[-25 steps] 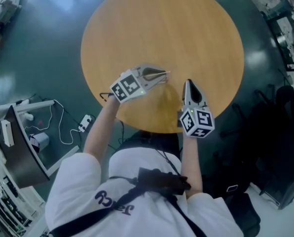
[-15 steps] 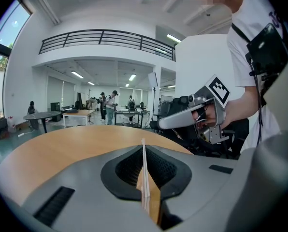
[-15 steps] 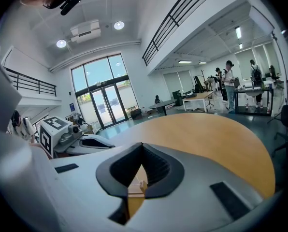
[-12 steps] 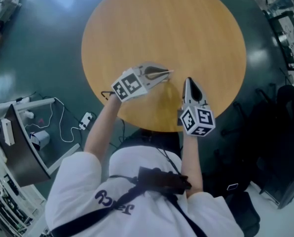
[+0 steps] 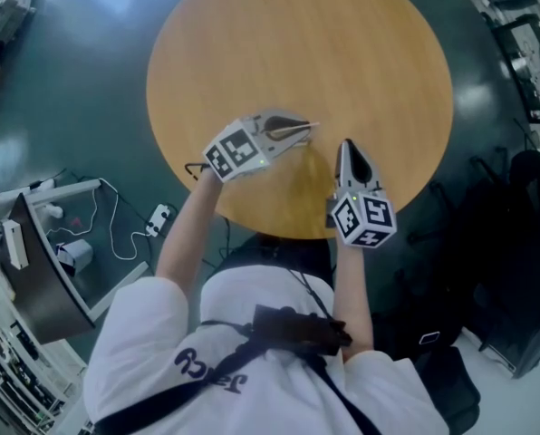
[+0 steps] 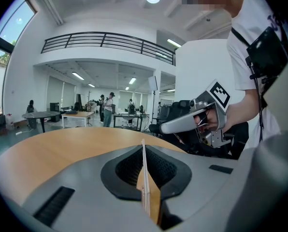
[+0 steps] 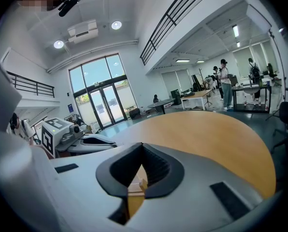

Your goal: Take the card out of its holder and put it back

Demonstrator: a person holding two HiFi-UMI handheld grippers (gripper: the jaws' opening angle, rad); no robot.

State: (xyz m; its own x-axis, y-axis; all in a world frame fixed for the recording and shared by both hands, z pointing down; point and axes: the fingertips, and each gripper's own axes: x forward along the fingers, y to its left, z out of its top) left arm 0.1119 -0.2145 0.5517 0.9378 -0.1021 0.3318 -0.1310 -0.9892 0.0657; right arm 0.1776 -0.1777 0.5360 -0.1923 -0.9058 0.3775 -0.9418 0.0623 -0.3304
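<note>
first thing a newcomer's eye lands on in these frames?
The big round wooden table fills the head view, with both tools held over its near edge. Next comes the left hand-held gripper, shut on a thin card that its own view shows edge-on. The right hand-held gripper sits just beside it, jaws together.

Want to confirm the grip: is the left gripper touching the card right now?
Touching. The left gripper view shows the left gripper with jaws closed on the thin card, seen edge-on.
</note>
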